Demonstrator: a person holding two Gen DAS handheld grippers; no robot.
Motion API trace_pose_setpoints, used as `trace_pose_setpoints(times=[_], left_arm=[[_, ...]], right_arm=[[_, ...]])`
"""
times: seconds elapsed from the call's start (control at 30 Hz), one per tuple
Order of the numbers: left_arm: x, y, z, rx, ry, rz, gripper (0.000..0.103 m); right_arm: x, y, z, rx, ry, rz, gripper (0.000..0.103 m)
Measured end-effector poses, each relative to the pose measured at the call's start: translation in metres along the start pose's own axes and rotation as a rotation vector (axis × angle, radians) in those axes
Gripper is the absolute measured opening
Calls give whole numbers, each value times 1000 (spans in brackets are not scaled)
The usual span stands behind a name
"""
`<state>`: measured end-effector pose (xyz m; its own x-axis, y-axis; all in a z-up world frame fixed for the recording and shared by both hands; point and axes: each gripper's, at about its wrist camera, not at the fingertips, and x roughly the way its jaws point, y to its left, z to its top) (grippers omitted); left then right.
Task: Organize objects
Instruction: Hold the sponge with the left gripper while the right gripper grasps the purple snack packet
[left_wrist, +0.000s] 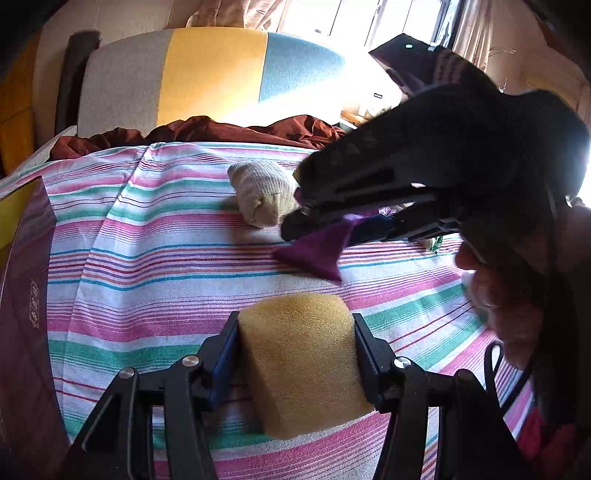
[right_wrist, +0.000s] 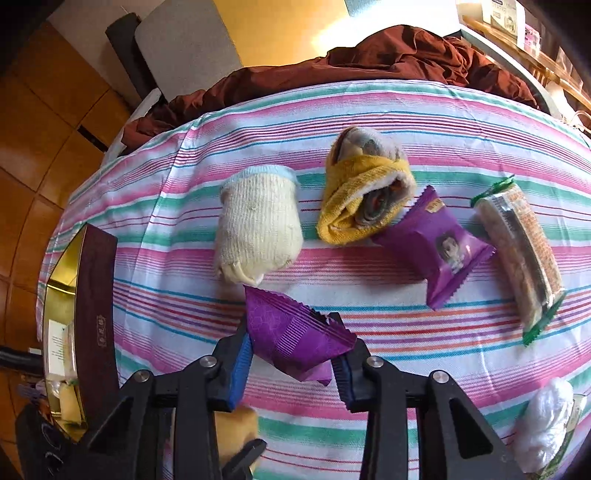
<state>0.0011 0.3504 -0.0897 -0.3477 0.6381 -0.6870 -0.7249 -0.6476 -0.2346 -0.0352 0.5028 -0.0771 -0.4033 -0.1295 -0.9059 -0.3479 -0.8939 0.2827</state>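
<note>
Right wrist view shows my right gripper (right_wrist: 291, 343) clamped on a purple snack packet (right_wrist: 295, 338) just above the striped cloth (right_wrist: 406, 325), near the cream sock (right_wrist: 258, 236), while my left gripper (left_wrist: 295, 354) squeezes a yellow sponge (left_wrist: 303, 362). I judge this the pick-up step of sorting, the packet gripped but not yet carried. Next I should lift it clear and move it left to the open box (right_wrist: 92, 288) at the cloth's edge, minding the other packet (right_wrist: 439, 243) and rolled yellow sock (right_wrist: 364, 195)

A home bedroom. Ahead of the tongs a striped sheet (right_wrist: 406, 110) covers a bed with a rumpled maroon quilt (right_wrist: 369, 62) and a padded headboard (left_wrist: 207, 77). Curtains (left_wrist: 236, 14) frame the window (left_wrist: 369, 18) beyond.
</note>
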Motion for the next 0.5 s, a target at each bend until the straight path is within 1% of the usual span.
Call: trace_pose_setpoints(times=[0.07, 0.17, 0.23, 0.27, 0.33, 0.43, 0.5], left_arm=[[0, 0, 0, 2, 0, 2, 58], [0, -1, 0, 6, 1, 5, 57], [1, -1, 0, 6, 3, 6, 56], [1, -2, 1, 8, 6, 11, 56], [-1, -6, 1, 15, 18, 29, 54], [-10, -7, 1, -2, 31, 67, 53], [-19, -6, 1, -25, 38, 65, 52]], right_arm=[[-7, -8, -10, -1, 6, -30, 38], [-15, -27, -26, 59, 4, -32, 38], [-20, -34, -30, 85, -13, -32, 38], [-21, -36, -30, 84, -20, -51, 38], [-18, -34, -26, 72, -29, -59, 38], [-18, -26, -23, 17, -53, -77, 38], [-19, -20, -21, -12, -71, -77, 38]])
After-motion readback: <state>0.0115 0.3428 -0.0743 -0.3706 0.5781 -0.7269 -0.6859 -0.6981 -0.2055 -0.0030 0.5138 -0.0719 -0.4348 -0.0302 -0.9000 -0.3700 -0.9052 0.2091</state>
